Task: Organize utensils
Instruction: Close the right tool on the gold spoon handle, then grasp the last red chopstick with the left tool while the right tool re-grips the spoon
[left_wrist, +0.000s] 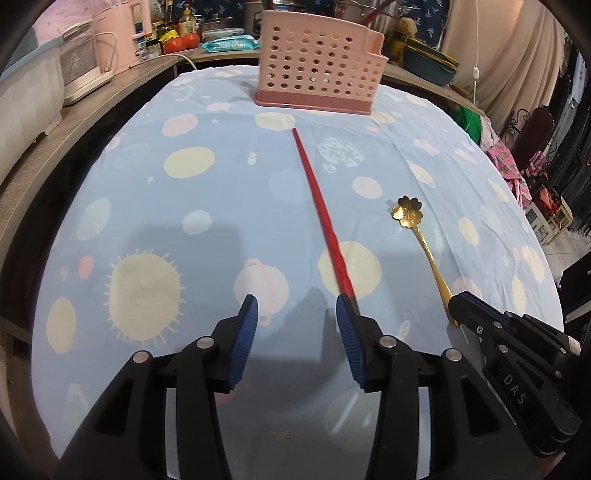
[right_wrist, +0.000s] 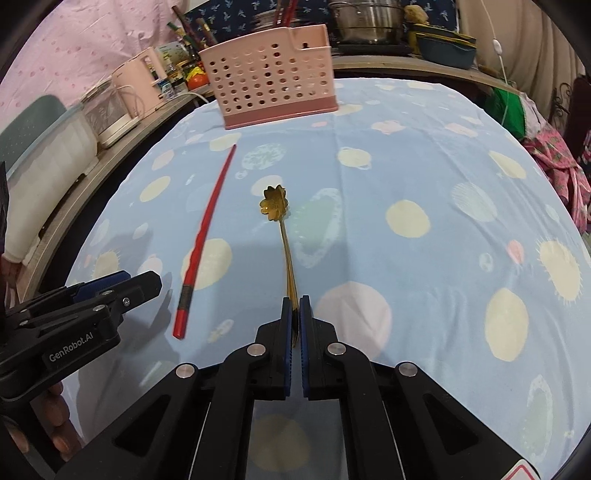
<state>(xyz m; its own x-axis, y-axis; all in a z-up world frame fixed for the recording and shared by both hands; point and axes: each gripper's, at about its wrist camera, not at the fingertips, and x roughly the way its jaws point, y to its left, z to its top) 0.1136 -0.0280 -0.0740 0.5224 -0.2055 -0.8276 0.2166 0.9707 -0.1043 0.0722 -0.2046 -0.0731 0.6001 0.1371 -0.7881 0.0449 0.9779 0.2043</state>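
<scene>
I count one red chopstick (left_wrist: 320, 216), one gold spoon (right_wrist: 283, 236) and one pink holder (left_wrist: 317, 61) on the table.

My right gripper (right_wrist: 294, 314) is pressed together on the spoon's handle end, near the table's front edge. The spoon has a flower-shaped bowl and a thin golden stem pointing toward the far edge.

My left gripper (left_wrist: 295, 315) is spread wide over the cloth; the chopstick's near end sits just at its right finger (left_wrist: 347, 332), and I cannot tell if they touch. The chopstick is long and red with a dark band near its thick end, lying mid-table and aimed at the holder.

The holder is full of round holes and stands at the far edge.

The tablecloth (right_wrist: 424, 155) is light blue with pale planets and suns. Behind it runs a cluttered counter (left_wrist: 110, 79) with pots and jars.
</scene>
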